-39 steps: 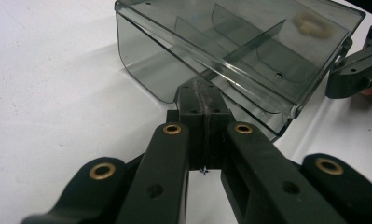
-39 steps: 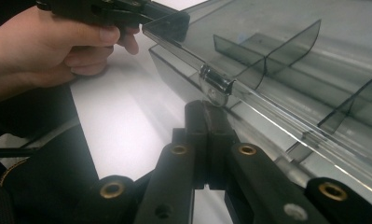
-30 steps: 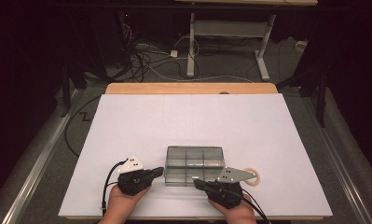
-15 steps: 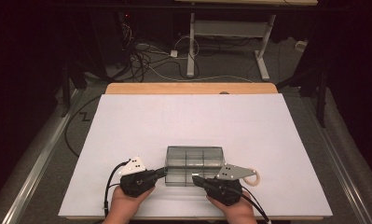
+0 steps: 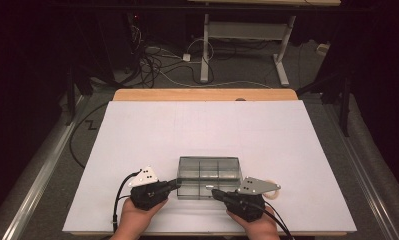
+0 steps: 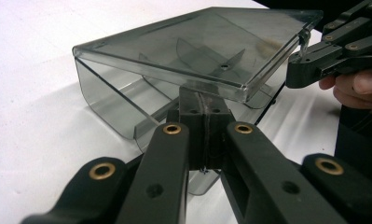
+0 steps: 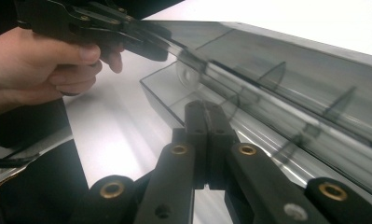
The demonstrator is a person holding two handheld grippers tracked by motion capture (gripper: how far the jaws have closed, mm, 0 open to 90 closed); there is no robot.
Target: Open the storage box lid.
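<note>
High view: grippers drawn in slightly toward the near front edge of the compartment box (image 5: pixel 208 177) compared with a second ago, left gripper (image 5: pixel 176 183) at its left front corner, right gripper (image 5: pixel 215 192) at the front edge. Box unmoved on the white table (image 5: pixel 202 125), near the person's side. Fingers pressed together on both, pinching nothing. Probably prying at the lid: smoky clear plastic, dividers inside, lid (image 6: pixel 207 42) seen slightly lifted above the tray in the left gripper view.

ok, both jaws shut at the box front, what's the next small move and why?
Probably nudge the lid up a little further with both grippers. It already stands ajar above the clear box, the left gripper tucked under its front edge and the right gripper at the same edge.
</note>
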